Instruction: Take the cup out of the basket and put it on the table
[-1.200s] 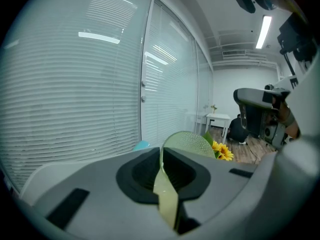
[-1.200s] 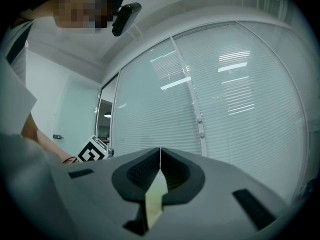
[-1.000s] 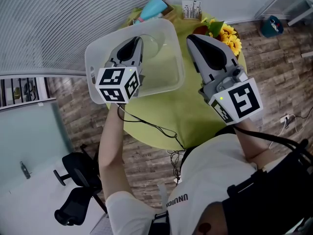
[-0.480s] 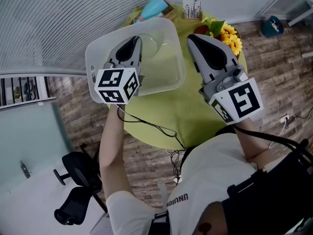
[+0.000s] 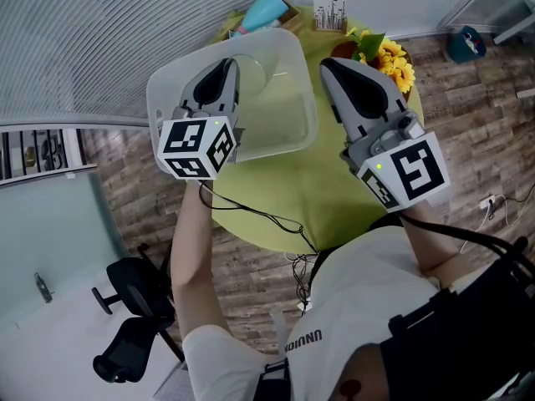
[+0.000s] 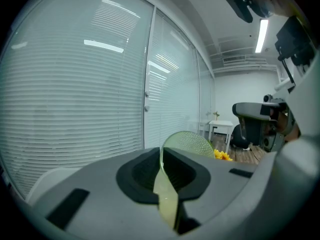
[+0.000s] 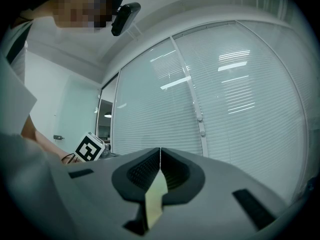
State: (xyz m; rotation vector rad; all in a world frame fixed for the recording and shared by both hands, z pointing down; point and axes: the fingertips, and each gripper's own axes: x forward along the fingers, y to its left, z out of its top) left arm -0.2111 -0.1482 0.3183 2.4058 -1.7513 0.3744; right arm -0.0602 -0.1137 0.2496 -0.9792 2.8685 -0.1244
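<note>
A clear plastic basket [image 5: 303,132] stands on the round green table [image 5: 292,192] at its left side. My left gripper [image 5: 224,63] hangs over the basket, shut on the thin wall of a clear cup [image 5: 261,75]. In the left gripper view the cup [image 6: 188,143] rises as a round glassy rim just past the closed left gripper [image 6: 161,153]. My right gripper [image 5: 330,63] is held above the table to the right of the basket, jaws together with nothing in them. The right gripper view has the shut right gripper [image 7: 160,154] aimed at window blinds.
At the table's far edge are a light blue object [image 5: 263,11], a small white card box [image 5: 328,15] and yellow sunflowers [image 5: 389,62]. A black cable [image 5: 259,215] trails over the near edge. An office chair [image 5: 125,337] stands on the floor at lower left.
My left gripper has shifted slightly left and away with the cup still in it. The right gripper has stayed still.
</note>
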